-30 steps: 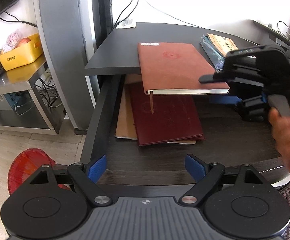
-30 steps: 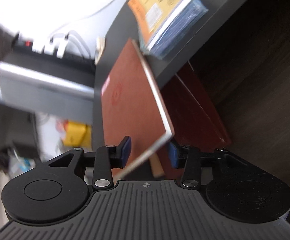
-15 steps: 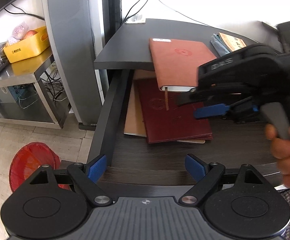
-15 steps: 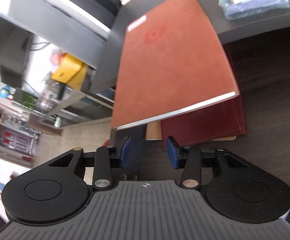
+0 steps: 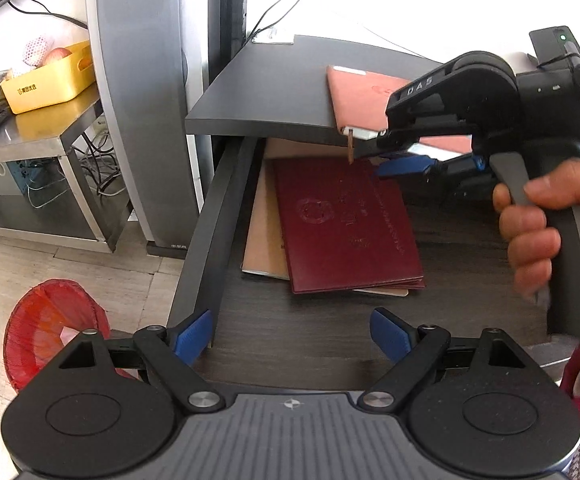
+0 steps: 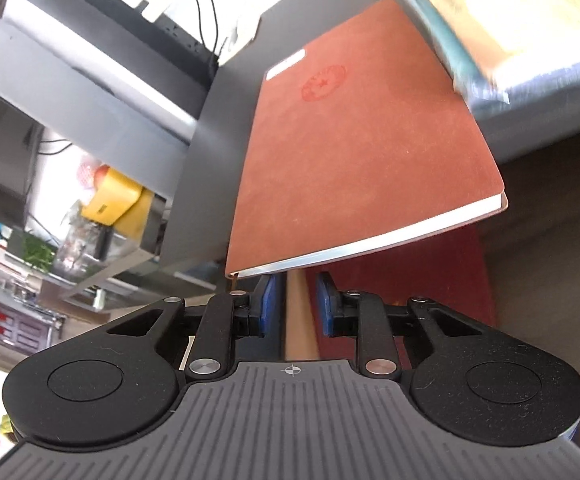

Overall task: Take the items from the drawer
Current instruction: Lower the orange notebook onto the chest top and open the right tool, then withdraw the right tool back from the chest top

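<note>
So the dark counter (image 5: 273,92) takes up most of the view, with the open drawer (image 5: 209,216) pulled out below its front edge. On the counter lies a rust-brown notebook (image 6: 354,140), its near end sticking out over the drawer; a thin ribbon bookmark (image 5: 350,146) dangles off that end. Down in the drawer there's a dark red booklet (image 5: 346,228) lying flat on top of a tan folder (image 5: 259,232), both toward the drawer's left side.

Right hand-held gripper (image 6: 292,304) sits just at the notebook's overhanging edge, blue pads a small gap apart with nothing between them, so it's not gripping anything. A hand (image 5: 538,220) wraps its grey handle. Left hand-held gripper (image 5: 292,334) hangs at the drawer's front edge, jaws spread wide and empty.

Off to the right of the notebook is a stack of books (image 6: 502,20), blurry. Left of the counter there's a yellow bin (image 5: 49,80) on a steel shelf, and a red basket (image 5: 49,320) on the floor.
</note>
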### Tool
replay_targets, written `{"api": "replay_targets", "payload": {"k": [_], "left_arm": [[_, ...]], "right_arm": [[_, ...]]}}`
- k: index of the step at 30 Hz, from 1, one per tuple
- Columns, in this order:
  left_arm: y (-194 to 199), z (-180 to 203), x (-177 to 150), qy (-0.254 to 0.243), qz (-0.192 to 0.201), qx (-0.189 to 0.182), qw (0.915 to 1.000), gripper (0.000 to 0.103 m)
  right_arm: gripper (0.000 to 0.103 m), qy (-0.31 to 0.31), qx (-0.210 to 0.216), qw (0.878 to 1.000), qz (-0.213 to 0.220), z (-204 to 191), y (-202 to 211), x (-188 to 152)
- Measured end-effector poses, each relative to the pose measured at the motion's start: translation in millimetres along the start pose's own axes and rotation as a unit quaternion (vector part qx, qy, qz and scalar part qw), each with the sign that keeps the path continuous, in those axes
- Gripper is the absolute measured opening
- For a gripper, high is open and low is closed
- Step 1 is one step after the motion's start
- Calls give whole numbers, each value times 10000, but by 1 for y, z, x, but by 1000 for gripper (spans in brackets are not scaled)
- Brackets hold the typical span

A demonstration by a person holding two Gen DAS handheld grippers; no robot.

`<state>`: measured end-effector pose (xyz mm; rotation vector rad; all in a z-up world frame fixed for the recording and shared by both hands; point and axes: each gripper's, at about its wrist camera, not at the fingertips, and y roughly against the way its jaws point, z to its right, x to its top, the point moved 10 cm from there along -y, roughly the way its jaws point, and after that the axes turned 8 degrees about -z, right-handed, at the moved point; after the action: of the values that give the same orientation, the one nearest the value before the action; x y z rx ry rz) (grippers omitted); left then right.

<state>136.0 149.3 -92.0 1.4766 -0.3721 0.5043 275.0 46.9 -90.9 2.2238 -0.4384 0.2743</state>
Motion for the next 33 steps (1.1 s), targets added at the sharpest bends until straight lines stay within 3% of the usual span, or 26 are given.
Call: {"api": "replay_targets", "payload": {"k": [6, 14, 19, 22, 27, 33], "left_arm": [[-5, 4, 0, -18, -47, -48, 10000, 87], [1, 8, 0, -79, 5, 6, 10000, 87], [11, 23, -3, -235, 71, -23, 9997, 87], [18, 35, -7, -376, 104, -59, 9992, 87], [27, 51, -20, -582, 97, -77, 9982, 87], [32, 71, -41, -810, 2, -122, 9966, 87]], "right_arm": [[27, 579, -377, 9974, 190, -8, -10, 20], [33, 465, -699, 9963, 184, 16, -20, 22], [38, 387, -330, 9987, 81, 22, 21, 6], [40, 527, -361, 9978, 198, 25, 46, -5], [43, 697, -610, 9935, 655, 49, 107, -26], [48, 767, -1188, 9803, 1379, 99, 194, -55]]}}
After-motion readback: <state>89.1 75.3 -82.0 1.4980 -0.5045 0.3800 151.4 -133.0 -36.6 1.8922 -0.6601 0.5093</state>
